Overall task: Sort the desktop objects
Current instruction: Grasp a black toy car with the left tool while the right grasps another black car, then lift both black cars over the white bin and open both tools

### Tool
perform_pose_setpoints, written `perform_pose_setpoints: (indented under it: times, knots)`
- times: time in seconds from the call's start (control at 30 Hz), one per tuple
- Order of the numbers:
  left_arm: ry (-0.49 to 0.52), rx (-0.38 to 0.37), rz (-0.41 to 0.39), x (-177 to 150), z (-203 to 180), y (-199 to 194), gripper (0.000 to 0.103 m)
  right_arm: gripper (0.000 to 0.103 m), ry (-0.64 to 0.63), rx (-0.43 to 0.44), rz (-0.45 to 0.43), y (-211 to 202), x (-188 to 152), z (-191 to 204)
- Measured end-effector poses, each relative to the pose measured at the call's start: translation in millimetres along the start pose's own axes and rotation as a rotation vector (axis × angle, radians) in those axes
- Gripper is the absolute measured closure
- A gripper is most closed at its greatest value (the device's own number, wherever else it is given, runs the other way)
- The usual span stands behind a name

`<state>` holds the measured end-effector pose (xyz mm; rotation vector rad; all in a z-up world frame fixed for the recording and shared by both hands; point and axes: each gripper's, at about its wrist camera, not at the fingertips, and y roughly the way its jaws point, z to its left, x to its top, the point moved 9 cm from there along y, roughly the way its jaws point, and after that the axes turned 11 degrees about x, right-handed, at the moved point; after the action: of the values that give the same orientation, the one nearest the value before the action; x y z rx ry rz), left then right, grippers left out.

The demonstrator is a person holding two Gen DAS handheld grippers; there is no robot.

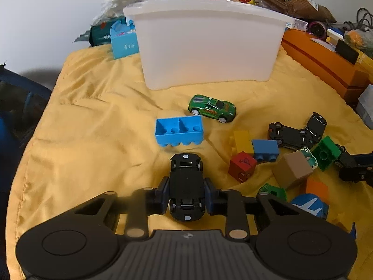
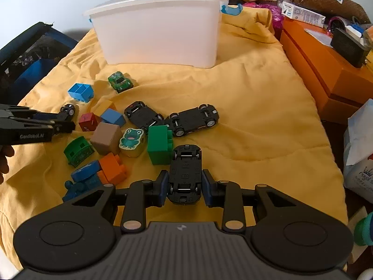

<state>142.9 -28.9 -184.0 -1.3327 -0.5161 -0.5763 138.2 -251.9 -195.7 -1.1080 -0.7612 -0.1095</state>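
Covering the desk, a yellow cloth (image 1: 93, 116) carries a white bin (image 1: 209, 44) at the far side. Nearer lie loose blocks (image 2: 109, 137) and a green car (image 1: 212, 108). Left gripper (image 1: 186, 193) clamps one overturned black car (image 1: 186, 182); right gripper (image 2: 185, 184) clamps another upturned car (image 2: 185, 170), right of the blocks.

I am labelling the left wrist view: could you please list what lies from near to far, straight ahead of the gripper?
left gripper, shut on an upturned black toy car → blue brick → green toy car → white bin.
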Motion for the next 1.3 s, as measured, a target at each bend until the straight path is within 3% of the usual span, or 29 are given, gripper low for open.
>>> perform_pose_setpoints:
  times: [0.2,0.4,0.7,1.03,1.3]
  knots:
    - [-0.037,-0.033,-0.033,3.4,8.8,-24.8,0.070,0.070,0.017,-0.002,-0.055,-17.8,3.6,-1.6]
    - [-0.090,-0.070,-0.078,29.9,13.7,-60.3,0.070,0.070,0.024,0.018,-0.137,-46.0,25.9,0.9]
    - [-0.086,-0.113,-0.181,118.4,11.3,-91.7,0.070,0.070,-0.005,0.099,-0.273,-73.7,117.0,20.0]
    - [-0.080,-0.105,-0.168,210.2,31.4,-73.3,0.070,0.070,-0.054,0.131,-0.261,-69.5,230.7,15.8]
    - [-0.076,-0.100,-0.113,251.2,33.4,-42.3,0.070,0.070,-0.085,0.113,-0.168,-38.3,262.7,12.9]
